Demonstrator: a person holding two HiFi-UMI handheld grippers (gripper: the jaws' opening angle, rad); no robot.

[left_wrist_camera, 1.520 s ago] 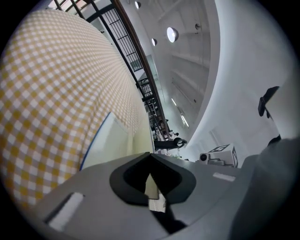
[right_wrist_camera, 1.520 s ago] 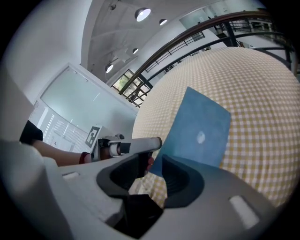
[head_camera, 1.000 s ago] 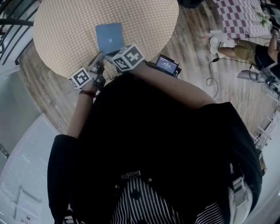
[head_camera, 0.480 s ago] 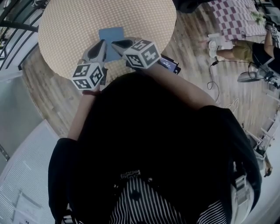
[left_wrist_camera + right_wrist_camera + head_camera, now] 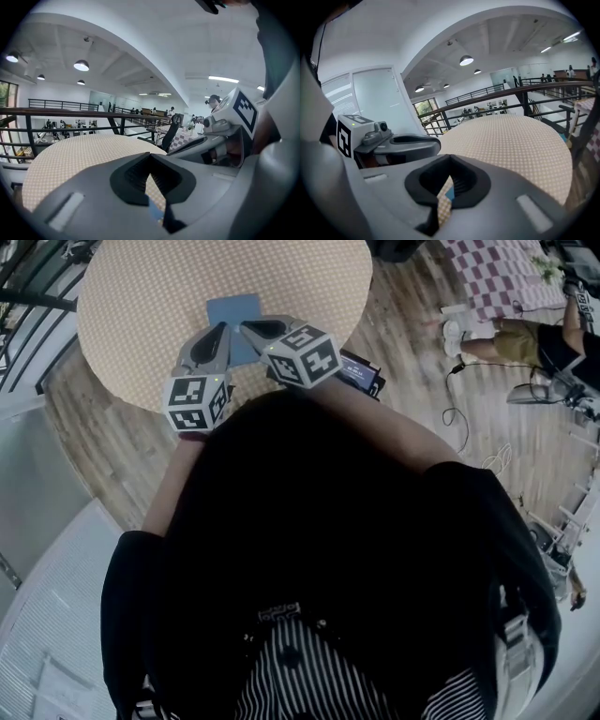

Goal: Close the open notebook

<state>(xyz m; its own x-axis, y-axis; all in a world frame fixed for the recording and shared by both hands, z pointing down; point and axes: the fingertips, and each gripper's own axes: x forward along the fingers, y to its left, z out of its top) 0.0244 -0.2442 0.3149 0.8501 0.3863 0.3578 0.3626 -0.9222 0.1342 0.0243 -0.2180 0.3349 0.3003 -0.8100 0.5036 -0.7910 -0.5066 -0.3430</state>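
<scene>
Notebook (image 5: 234, 308) lies shut — blue cover up — on the table (image 5: 141, 296); left gripper (image 5: 222, 327) and right gripper (image 5: 247, 328) closed, empty.

The notebook (image 5: 234, 310) is lying closed and flat on the tan dotted table (image 5: 141, 296), showing a plain blue cover with no pages on view. From the head view its edges are sitting slightly askew to the table's near rim. It is resting beneath the pressed-together jaw tips of both grippers. The left gripper (image 5: 223, 327) is hanging over its near left side and the right gripper (image 5: 244, 326) over its near right side, hiding part of the near edge. In each gripper view only a thin blue sliver of it is showing through the opening behind the joined tips, below the jaws.
</scene>
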